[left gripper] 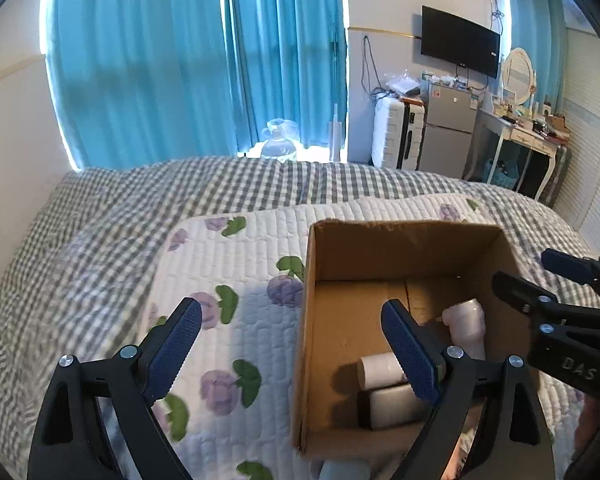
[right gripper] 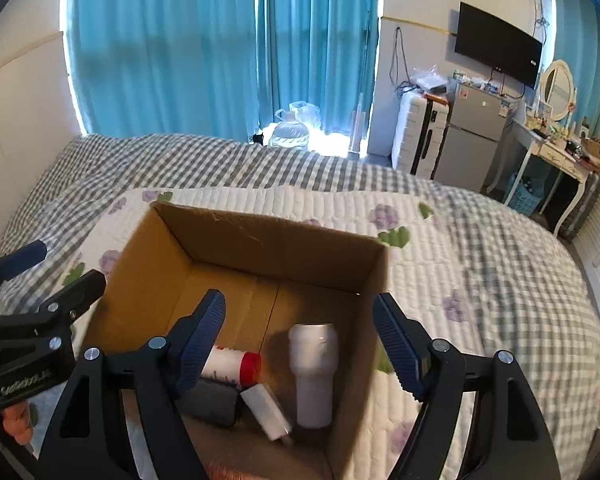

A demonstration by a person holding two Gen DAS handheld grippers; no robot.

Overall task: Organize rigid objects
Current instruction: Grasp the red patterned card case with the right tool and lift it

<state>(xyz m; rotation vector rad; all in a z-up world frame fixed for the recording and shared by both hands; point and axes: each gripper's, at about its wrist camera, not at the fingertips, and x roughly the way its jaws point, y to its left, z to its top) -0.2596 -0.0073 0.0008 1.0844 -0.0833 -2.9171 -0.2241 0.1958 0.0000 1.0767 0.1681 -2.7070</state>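
Observation:
An open cardboard box (left gripper: 400, 248) (right gripper: 268, 236) stands on a floral quilt on the bed. Inside it lie a pale pink cup (right gripper: 314, 372) (left gripper: 466, 328), a white tube with a red cap (right gripper: 232, 366), a small white bottle (right gripper: 266, 410) and a dark grey block (right gripper: 212, 402). My left gripper (left gripper: 296, 356) is open and empty, its right finger over the box's left part. My right gripper (right gripper: 300, 352) is open and empty above the box. Each gripper shows at the edge of the other's view: the right one (left gripper: 548, 280), the left one (right gripper: 56, 264).
The bed has a grey checked cover (left gripper: 220, 188). Behind it hang blue curtains (left gripper: 180, 60). At the back right stand a white suitcase (left gripper: 396, 132), a small fridge (left gripper: 448, 128), a wall TV (left gripper: 460, 40) and a dressing table with a mirror (left gripper: 520, 120). A water jug (right gripper: 290, 132) sits on the floor.

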